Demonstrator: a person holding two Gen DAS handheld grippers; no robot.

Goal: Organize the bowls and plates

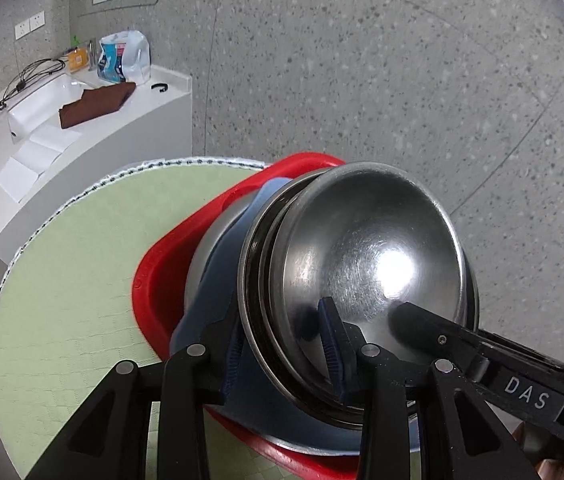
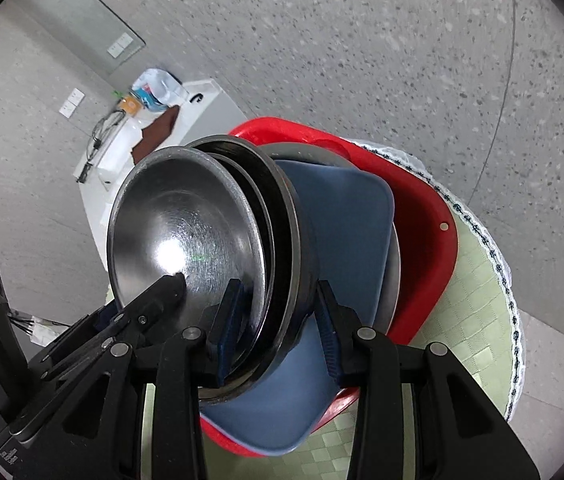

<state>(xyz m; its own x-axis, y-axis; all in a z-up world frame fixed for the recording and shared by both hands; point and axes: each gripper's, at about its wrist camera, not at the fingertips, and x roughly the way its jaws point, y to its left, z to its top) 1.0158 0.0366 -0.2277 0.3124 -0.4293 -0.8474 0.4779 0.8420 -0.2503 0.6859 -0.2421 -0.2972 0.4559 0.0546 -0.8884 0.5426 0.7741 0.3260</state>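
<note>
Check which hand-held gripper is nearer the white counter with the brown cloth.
Left. The left hand-held gripper clamps the bowl stack on the side facing the white counter; the right hand-held gripper clamps the opposite side, with the stack between it and the counter.

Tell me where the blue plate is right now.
The blue plate stands on edge in the red basin, behind the stacked steel bowls and right of them in the right wrist view.

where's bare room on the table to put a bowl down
Free: the green mat left of the red basin, out to the table's edge. A narrower strip lies right of the basin. Crowded: the basin, packed with steel bowls and a blue tray.
</note>
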